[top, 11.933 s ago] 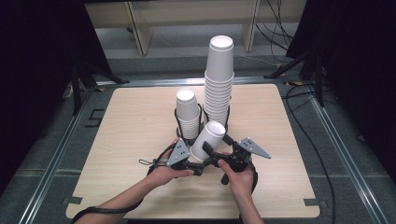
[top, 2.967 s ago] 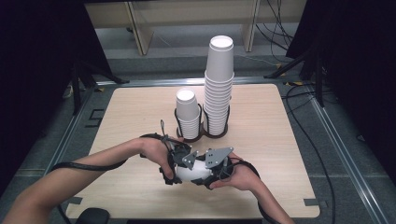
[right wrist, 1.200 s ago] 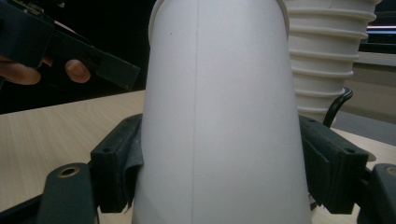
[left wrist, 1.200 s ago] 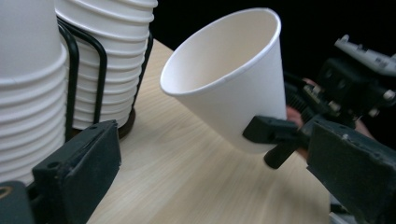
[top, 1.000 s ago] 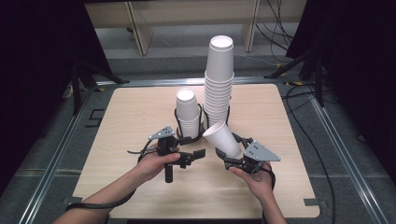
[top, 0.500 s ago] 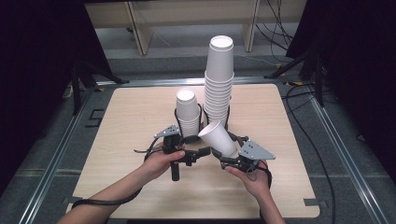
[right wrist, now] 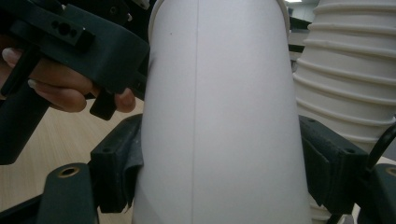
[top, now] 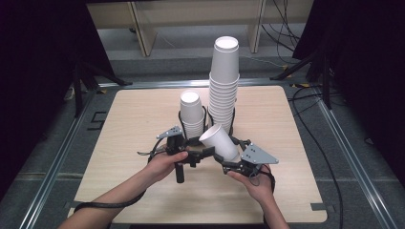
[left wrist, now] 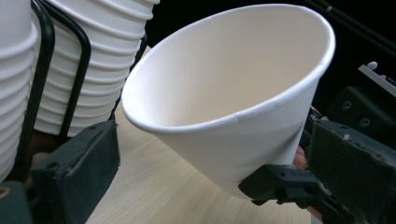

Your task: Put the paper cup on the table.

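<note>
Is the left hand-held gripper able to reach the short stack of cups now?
Probably yes. The left hand-held gripper is open and empty just in front of the short stack; the tilted cup sits to its side.

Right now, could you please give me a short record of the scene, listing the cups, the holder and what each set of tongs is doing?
Surface: wooden table
Loose cup: white paper cup, tilted, mouth toward the left tongs
Right tongs: shut on the paper cup, jaws pressing its sides
Left tongs: open, jaws either side of the cup, not gripping
Tall stack: white cups in the black wire holder
Short stack: white cups beside it, same holder
</note>
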Demonstrator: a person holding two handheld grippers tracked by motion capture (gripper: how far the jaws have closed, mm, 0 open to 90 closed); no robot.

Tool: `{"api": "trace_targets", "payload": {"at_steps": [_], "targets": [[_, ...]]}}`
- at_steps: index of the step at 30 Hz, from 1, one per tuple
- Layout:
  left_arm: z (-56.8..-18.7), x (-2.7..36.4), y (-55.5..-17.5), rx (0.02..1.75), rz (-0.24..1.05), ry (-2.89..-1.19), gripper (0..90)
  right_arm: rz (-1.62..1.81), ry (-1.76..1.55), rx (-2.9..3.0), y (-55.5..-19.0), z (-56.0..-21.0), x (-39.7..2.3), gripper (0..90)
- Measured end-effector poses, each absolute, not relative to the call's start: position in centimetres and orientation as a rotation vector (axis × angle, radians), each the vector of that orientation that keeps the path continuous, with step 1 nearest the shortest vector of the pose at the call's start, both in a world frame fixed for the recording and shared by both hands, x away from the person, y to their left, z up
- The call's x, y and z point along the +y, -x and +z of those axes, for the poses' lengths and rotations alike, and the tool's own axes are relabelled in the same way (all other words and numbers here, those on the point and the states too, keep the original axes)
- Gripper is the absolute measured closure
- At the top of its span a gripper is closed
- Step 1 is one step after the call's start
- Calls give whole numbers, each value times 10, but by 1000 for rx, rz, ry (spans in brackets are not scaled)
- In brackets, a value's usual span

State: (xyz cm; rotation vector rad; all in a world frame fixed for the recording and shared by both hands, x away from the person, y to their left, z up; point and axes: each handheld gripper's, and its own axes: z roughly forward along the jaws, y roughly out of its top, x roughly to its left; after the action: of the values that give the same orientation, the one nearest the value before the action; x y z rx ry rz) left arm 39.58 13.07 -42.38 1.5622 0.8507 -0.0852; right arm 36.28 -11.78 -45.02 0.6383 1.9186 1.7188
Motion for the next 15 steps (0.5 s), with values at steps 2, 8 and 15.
{"api": "trace_targets", "payload": {"at_steps": [2,8,15], "targets": [[-424,130,-396,851,-91,-1556,21,1731,-630,1925,-363,-450,-117,238],[-425,126,-396,837,-94,-1561,7,1722,-601,1908,-363,-450,-115,238],[-424,127,-398,834,-95,-1550,0,1725,-585,1917,-361,-451,-111,238]]}}
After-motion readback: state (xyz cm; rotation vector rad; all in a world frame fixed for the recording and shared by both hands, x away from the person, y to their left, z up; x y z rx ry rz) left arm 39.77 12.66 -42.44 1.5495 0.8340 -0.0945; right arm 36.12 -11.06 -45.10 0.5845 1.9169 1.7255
